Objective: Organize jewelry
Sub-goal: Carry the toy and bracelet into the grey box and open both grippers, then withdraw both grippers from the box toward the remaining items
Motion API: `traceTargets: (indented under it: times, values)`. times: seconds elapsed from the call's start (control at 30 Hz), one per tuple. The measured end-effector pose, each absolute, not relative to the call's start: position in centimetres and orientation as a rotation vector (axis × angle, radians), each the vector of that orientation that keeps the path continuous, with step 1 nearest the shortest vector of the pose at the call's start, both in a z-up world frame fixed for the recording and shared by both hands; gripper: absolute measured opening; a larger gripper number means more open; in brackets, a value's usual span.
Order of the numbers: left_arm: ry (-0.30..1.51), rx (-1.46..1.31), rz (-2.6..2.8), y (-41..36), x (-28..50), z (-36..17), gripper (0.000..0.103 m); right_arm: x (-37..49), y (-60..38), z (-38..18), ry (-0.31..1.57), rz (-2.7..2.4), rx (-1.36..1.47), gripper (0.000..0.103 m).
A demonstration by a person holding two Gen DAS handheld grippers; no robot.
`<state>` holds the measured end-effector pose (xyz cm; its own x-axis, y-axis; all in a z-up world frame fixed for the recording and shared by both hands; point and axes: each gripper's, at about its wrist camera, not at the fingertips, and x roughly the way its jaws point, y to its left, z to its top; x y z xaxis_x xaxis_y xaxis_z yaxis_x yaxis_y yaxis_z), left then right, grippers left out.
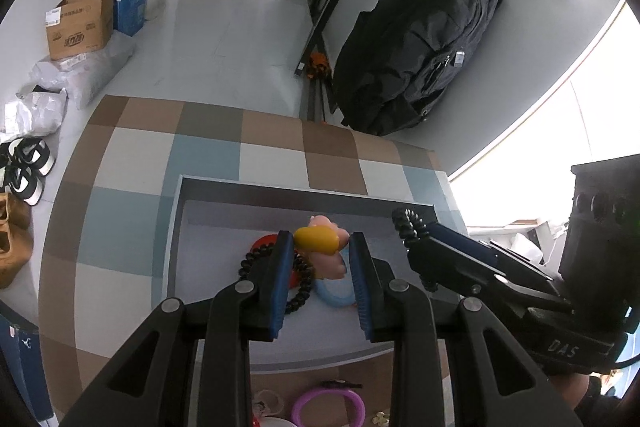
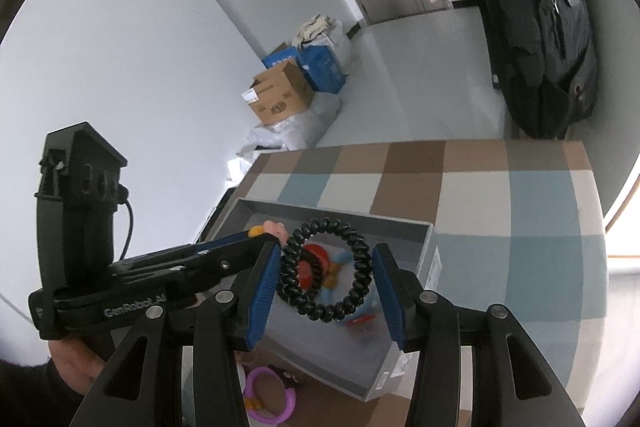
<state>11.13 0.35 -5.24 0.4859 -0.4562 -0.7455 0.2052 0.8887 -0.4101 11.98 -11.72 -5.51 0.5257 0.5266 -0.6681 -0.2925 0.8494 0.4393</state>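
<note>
A grey box [image 1: 178,227] stands on the checkered table; it also shows in the right wrist view [image 2: 424,259]. Inside lie a red ring [image 1: 264,241], a black bead bracelet [image 1: 302,291] and a light blue ring [image 1: 334,293]. My left gripper [image 1: 320,247] is over the box, shut on a yellow and pink hair piece [image 1: 318,239]. My right gripper [image 2: 326,263] is over the box's right side, shut on a black spiral hair tie [image 2: 324,267]; its tip with the tie also shows in the left wrist view [image 1: 408,223].
A purple ring [image 1: 328,407] and small hair clips [image 1: 340,383] lie on the table in front of the box; the purple ring also shows in the right wrist view [image 2: 268,395]. A black backpack [image 1: 416,43] leans beyond the table. Cardboard boxes [image 1: 80,23] and shoes [image 1: 28,167] sit on the floor at left.
</note>
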Motion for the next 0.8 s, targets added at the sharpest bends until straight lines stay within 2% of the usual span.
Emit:
traceTargets:
  times: [0.2,0.23,0.27,0.3,0.33,0.43,0.63,0.8]
  values:
    - [1.009,-0.315,-0.430,0.5,11.6,-5.5,0.023,11.8,-11.7,-5.2,0.847,0.509,0.288,0.052]
    - [1.014,-0.312,-0.438,0.5,11.6,-5.4,0.023,11.8,-11.7,-5.0,0.839,0.511,0.293,0.055]
    - [1.012,-0.312,-0.443,0.6,11.6,-5.3,0.024,11.7,-11.9,-4.9,0.828,0.512,0.300,0.065]
    - [1.006,-0.315,-0.441,0.7,11.6,-5.2,0.027,11.7,-11.9,-4.8,0.821,0.513,0.306,0.071]
    - [1.000,-0.319,-0.444,0.8,11.5,-5.0,0.036,11.6,-12.0,-4.6,0.811,0.513,0.308,0.072]
    - [0.975,-0.328,-0.450,0.9,11.2,-4.7,0.052,11.4,-12.2,-4.3,0.789,0.501,0.301,0.081]
    - [0.959,-0.285,-0.403,0.8,10.9,-4.4,0.054,11.1,-12.4,-4.1,0.787,0.482,0.294,0.087]
    - [0.948,-0.273,-0.363,1.3,10.5,-4.2,0.054,10.5,-12.8,-4.1,0.782,0.466,0.304,0.096]
